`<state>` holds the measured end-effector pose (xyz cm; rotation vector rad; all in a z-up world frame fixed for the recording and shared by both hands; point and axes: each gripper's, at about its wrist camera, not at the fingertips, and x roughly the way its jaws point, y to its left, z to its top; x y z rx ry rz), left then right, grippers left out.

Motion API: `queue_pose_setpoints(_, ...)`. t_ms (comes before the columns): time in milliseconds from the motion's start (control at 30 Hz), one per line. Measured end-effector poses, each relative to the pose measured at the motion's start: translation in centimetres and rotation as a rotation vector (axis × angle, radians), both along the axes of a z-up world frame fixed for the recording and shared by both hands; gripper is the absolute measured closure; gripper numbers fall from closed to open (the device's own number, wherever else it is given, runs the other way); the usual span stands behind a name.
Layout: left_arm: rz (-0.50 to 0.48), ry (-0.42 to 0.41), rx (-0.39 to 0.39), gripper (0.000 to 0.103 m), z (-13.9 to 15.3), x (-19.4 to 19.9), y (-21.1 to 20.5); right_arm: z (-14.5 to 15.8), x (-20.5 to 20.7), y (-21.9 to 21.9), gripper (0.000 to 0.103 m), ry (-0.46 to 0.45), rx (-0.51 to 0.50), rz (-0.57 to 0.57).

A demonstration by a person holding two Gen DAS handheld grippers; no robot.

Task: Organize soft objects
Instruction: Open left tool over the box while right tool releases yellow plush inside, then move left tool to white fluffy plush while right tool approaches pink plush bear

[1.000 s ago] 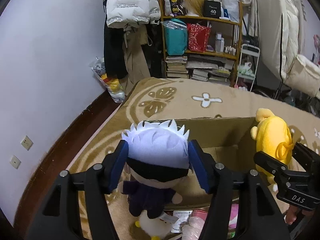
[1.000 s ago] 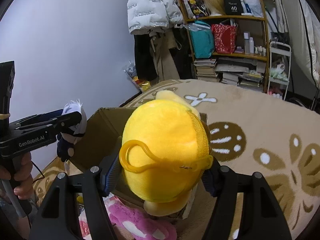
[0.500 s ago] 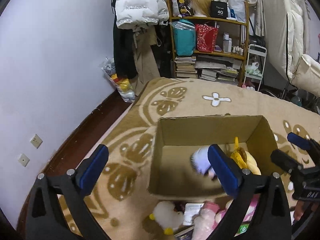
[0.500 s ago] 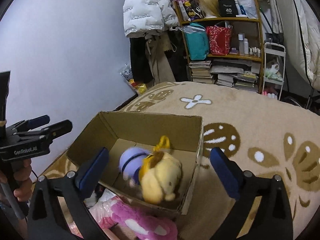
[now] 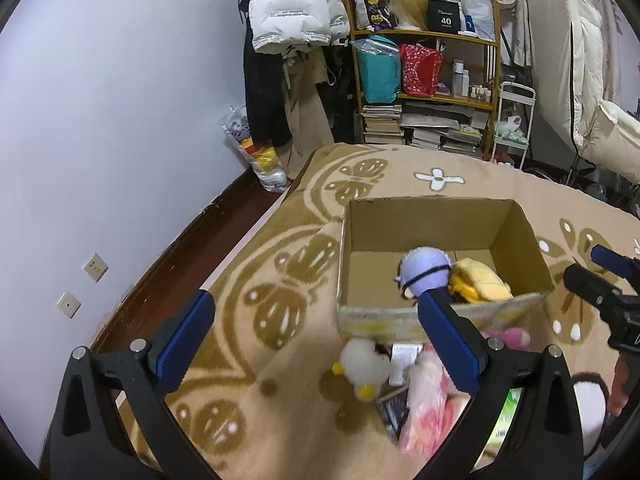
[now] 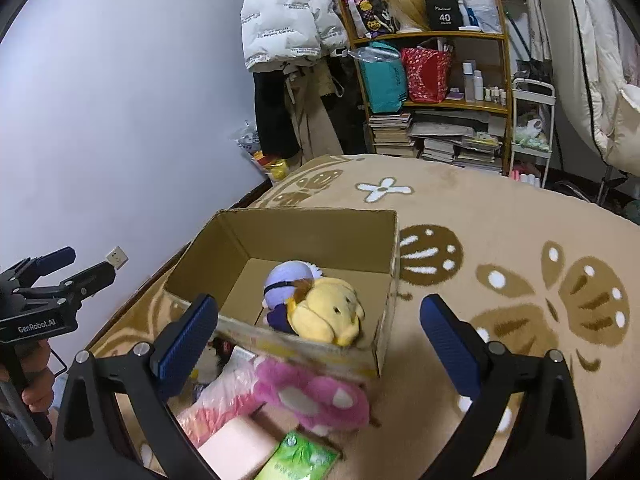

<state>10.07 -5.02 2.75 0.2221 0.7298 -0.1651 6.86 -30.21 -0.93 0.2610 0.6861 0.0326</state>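
Left hand-held gripper (image 5: 316, 340): released, blue pads spread wide, nothing between them; held above the rug in front of the box.
Right hand-held gripper (image 6: 318, 340): released too, jaws wide apart and holding nothing, over the box's near wall.
Loose pile on the rug: pink plush (image 6: 316, 396), a white plush with yellow feet (image 5: 362, 364), a pale pink packet (image 6: 236, 446) and a green packet (image 6: 302, 458), all just before the box.
Cardboard box (image 6: 280, 232): open-topped, standing on the patterned rug (image 6: 500, 240).
White-haired doll (image 6: 286, 276): inside the box, lying down.
Yellow plush (image 6: 326, 310): inside the box, pressed against the doll, near the front wall.
Far wall: wooden shelf (image 6: 432, 40) with bags and stacked books; white puffer jacket (image 6: 280, 20) hanging beside it.
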Motion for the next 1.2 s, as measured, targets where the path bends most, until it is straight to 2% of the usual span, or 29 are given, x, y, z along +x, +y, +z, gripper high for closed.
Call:
queue_pose_setpoints(233, 0.025, -0.012, 0.017, 0.002, 0.7, -3.8, 1.8, 1.4, -3.4, 1.1, 0.0, 0.004, 0.006, -0.011)
queue_pose_setpoints(500, 0.025, -0.001, 0.007, 0.002, 0.3, -6.2, 3.2, 1.1, -6.0, 2.5, 0.0, 0.045, 0.014, -0.015)
queue_pose_setpoints(800, 0.016, 0.021, -0.005, 0.002, -2.3, -5.1, 3.0, -0.7, -5.9, 3.1, 0.0, 0.067, 0.035, -0.018)
queue_pose_setpoints(1200, 0.026, 0.126, 0.013, 0.002, -5.8, -1.1, 2.1, -4.3, -2.3, 2.5, 0.0, 0.122, 0.08, -0.023)
